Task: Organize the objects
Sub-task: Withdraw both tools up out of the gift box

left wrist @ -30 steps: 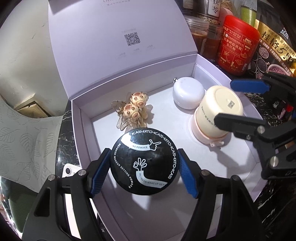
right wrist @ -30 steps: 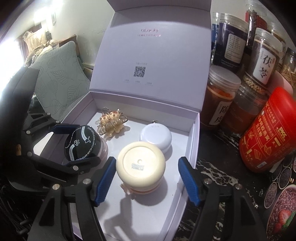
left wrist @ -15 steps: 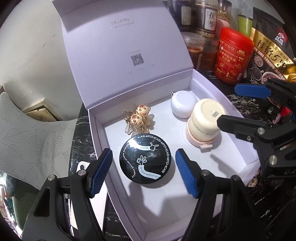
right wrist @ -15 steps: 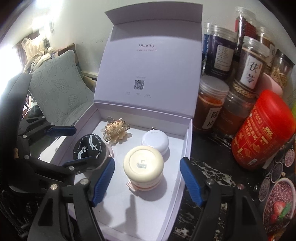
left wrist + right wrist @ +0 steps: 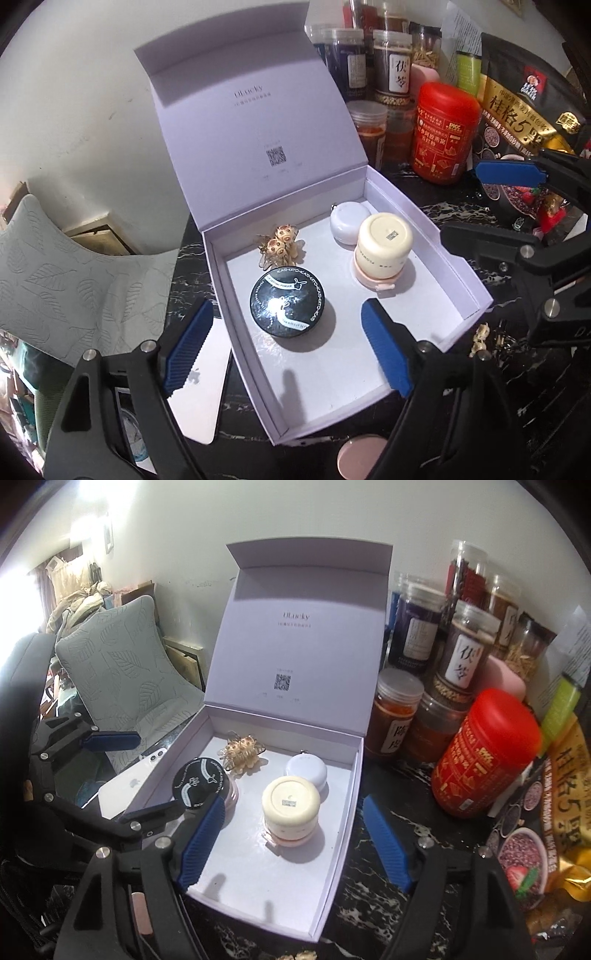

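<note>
Our left claw (image 5: 288, 347) hangs above the near end of the white gift box (image 5: 461, 280), its jaws opening and nothing between them; the black powder jar (image 5: 287, 305) sits free on the box floor just beyond its blue pads. Our right claw (image 5: 295, 843) hovers likewise over the box's near right wall, jaws also opening and empty, with the cream jar (image 5: 291, 810) standing upside down on the box floor ahead of it. Both jars look set down for keeps. Behind them, toward the box's hinged lid (image 5: 251, 122), lie a gold hair clip (image 5: 279, 247) and a small white round case (image 5: 349, 221). Right of the box, the bench (image 5: 391, 853) carries a red canister (image 5: 484, 753) and spice jars (image 5: 461, 653); a white phone (image 5: 207, 384) lies left of it.
</note>
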A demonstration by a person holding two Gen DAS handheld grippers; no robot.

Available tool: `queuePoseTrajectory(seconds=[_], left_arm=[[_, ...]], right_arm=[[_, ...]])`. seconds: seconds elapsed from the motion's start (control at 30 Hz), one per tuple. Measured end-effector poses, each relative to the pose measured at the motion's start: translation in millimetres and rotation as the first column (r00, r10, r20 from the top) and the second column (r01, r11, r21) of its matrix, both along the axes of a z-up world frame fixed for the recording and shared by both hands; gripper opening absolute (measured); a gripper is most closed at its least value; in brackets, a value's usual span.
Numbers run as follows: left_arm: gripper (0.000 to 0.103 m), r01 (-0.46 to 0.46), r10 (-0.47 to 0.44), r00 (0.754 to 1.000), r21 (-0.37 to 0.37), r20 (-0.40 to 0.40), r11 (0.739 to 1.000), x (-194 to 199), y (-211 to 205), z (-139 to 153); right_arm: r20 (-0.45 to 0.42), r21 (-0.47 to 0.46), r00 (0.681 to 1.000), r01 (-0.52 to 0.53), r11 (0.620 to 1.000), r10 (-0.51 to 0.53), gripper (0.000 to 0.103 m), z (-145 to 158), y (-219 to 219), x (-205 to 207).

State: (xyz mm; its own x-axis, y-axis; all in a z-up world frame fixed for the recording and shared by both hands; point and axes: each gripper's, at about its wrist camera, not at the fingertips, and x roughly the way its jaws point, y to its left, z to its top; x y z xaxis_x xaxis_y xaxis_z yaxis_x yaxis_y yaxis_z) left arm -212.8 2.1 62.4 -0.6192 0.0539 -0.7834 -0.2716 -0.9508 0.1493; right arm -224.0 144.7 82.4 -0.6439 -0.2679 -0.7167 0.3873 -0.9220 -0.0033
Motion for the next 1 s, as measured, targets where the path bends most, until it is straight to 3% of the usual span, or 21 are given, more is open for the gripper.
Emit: queuePoseTrajectory(seconds=[0.77,1.0], left_arm=[[0.091,-0.028,0.03,0.993,0.021,-0.116,0.999,82,-4,48],[0.091,-0.075,0.085,0.983,0.064,-0.163,0.995,102,-12,61]], right_arm=[[-0.113,0.007,0.992,0.047,0.999,-0.046,0.083,53,12,89],[-0.138,0.005,0.988,0.069,0.998,-0.068,0.084,60,14,112]])
